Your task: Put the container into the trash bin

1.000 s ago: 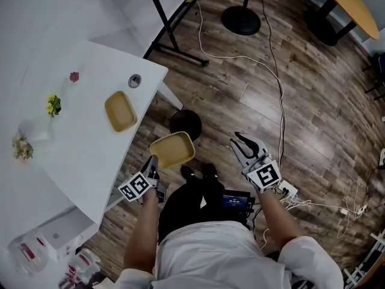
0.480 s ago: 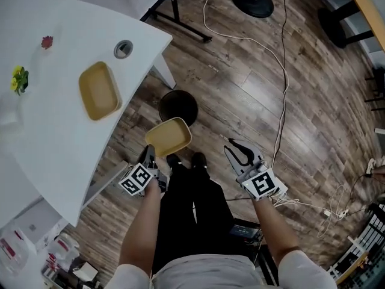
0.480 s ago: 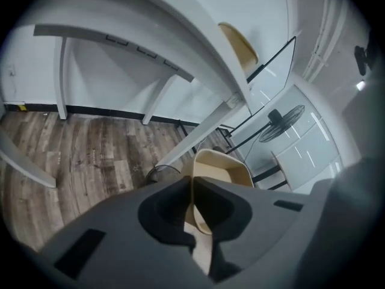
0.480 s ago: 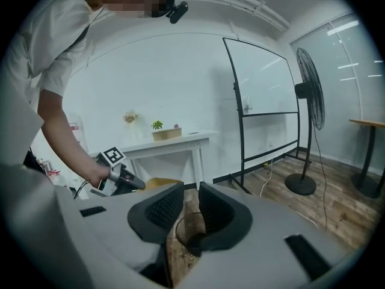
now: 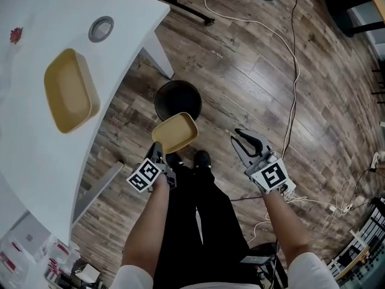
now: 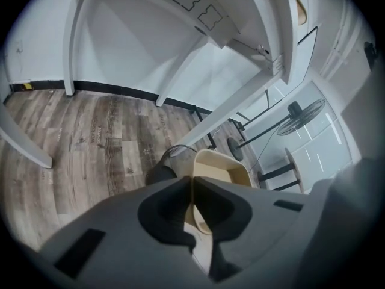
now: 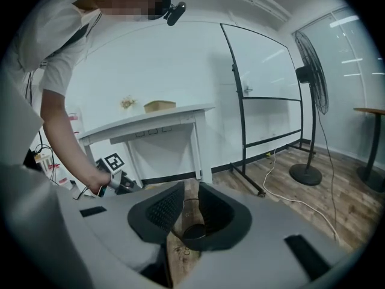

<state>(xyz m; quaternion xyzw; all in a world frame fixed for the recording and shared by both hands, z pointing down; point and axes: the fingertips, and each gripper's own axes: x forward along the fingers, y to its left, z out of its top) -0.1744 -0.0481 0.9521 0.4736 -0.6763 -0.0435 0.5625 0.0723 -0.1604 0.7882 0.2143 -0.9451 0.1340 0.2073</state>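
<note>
Now at the carry step, just short of the drop. Far left, on the white table [image 5: 36,149], toward its right edge and below the corner grommet [image 5: 101,29]: a spare tan tray [image 5: 69,89], not in play. Next along, the left gripper [image 5: 158,151], clamped almost fully closed on the near rim of the container [image 5: 175,132]; in the left gripper view, a thin wall pinched between the pads, with the tub sticking out ahead. Held clear of the floor, far edge overlapping the near rim of the black trash bin [image 5: 177,100] in the head view, so judged close to the mouth but not yet inside it. Further right, the right gripper [image 5: 243,141]: jaws a narrow slit apart, nothing between them, apparently idle. Next move, by judgement: bring the container forward until centred over the bin's opening, tip it down, then part the left jaws. Risk of catching the rim if released too early.
</note>
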